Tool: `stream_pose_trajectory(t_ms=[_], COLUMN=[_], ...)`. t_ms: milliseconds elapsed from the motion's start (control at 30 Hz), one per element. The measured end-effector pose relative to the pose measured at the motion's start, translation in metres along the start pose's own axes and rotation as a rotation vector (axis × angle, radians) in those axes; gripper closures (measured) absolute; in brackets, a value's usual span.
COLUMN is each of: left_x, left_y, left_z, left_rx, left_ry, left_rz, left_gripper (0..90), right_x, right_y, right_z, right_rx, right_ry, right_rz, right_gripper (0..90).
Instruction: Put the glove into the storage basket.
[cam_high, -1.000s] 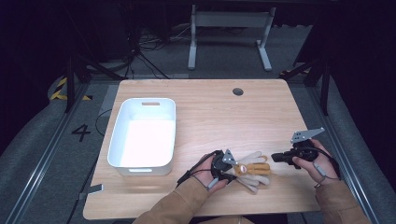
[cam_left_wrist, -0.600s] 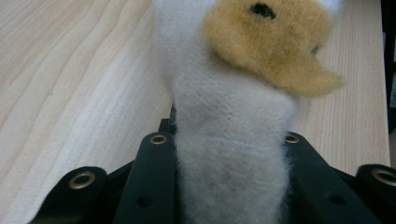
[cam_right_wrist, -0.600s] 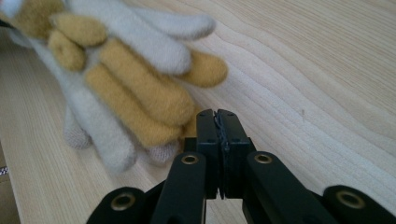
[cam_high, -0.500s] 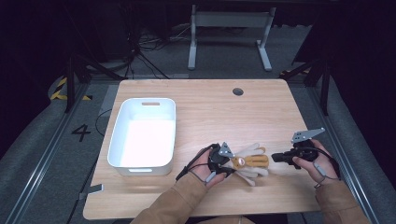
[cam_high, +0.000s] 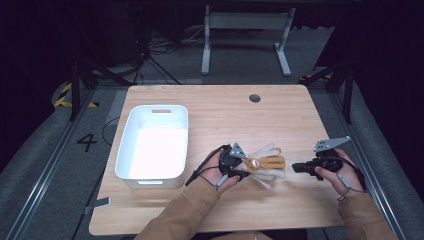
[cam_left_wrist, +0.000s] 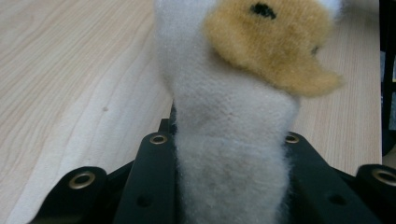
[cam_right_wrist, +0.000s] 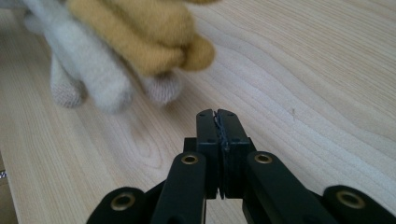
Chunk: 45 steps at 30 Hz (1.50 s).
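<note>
Low in the centre of the high view, the left gripper (cam_high: 235, 161) is clamped on a white and tan plush toy (cam_high: 262, 163), which lies on the wooden table (cam_high: 220, 110). In the left gripper view the toy's white pile fills the gap between the two black jaws, so the hold looks firm, probably taken at a limb or the body; the soft shape makes it hard to say which. Gripping one end lets the rest trail free toward the right of the frame.

The right gripper (cam_high: 302, 168) sits just right of the toy, jaws pressed together on nothing, as the right gripper view shows, its tip aimed at the toy's tan part (cam_right_wrist: 140, 32). It seems parked, ready to help.

At left of centre stands a white bin (cam_high: 152, 147); its inside appears empty.
</note>
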<state>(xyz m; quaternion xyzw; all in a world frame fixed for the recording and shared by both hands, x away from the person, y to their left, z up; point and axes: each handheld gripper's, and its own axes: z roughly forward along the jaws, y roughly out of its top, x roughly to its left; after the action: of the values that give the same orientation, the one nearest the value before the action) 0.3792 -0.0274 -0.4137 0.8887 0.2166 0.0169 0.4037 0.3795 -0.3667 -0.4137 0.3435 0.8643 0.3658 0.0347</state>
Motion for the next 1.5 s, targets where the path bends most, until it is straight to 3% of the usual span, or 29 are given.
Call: stream_pose_trajectory(t_ms=[300, 567, 700, 1000, 1267, 1500], left_x=[0.008, 0.024, 0.029, 0.044, 0.046, 0.053], left_y=[0.002, 0.011, 0.016, 0.032, 0.039, 0.046], left_z=[-0.018, -0.035, -0.040, -0.053, -0.060, -0.080], left_rx=[-0.010, -0.004, -0.005, 0.001, 0.010, 0.057], left_ry=[0.040, 0.119, 0.130, 0.175, 0.187, 0.231], left_rz=[-0.072, -0.124, -0.144, -0.168, -0.175, -0.254], left_gripper=[72.0, 72.0, 72.0, 71.9, 71.9, 71.9], right_x=[-0.005, -0.009, -0.011, -0.014, -0.013, -0.013], right_y=[0.009, 0.021, 0.024, 0.026, 0.024, 0.020], right_z=[0.001, 0.003, 0.002, 0.000, -0.001, -0.001], right_rx=[-0.010, -0.025, -0.034, -0.050, -0.051, -0.045], right_ry=[0.017, 0.031, 0.034, 0.037, 0.031, 0.031], right_rz=[-0.005, -0.019, -0.022, -0.022, -0.013, -0.005], right_gripper=[89.5, 89.6, 89.6, 89.6, 89.7, 89.6])
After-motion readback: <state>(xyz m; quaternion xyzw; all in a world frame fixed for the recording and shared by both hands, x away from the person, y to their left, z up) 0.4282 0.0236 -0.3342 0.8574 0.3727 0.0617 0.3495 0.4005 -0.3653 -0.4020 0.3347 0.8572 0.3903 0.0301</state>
